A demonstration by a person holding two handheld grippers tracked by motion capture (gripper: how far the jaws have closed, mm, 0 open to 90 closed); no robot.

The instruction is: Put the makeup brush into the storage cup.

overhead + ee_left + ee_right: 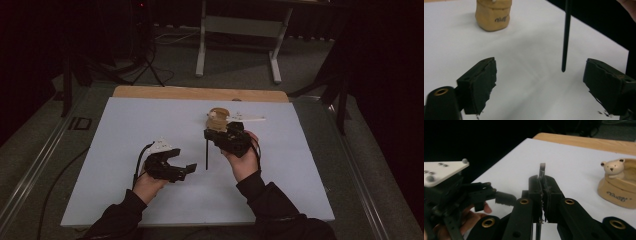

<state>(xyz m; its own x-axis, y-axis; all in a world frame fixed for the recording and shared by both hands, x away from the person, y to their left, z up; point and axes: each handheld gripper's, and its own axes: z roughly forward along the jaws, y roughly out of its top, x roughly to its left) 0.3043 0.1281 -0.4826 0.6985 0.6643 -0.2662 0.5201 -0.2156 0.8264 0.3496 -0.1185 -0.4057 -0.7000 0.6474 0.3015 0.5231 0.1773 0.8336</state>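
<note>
My right gripper (214, 133) has its jaws pressed together on a thin black rod (206, 156). In the right gripper view the rod's (542, 170) flat top pokes up just past the jaw tips, and in the high view the rest hangs straight down below them, its lower end close to the white surface (125, 125); I can't quite tell whether it touches.

My left gripper (182, 161) has its jaws spread wide with nothing between them. In the left gripper view the rod (566, 37) stands upright ahead of the jaws, nearer the right-hand jaw than the other, its tip just above the gap.

A tan bear-shaped holder (618, 183) sits on the surface beyond my right jaws and off to their right. From the left gripper it (493, 15) lies well ahead, past the left-hand jaw.
</note>
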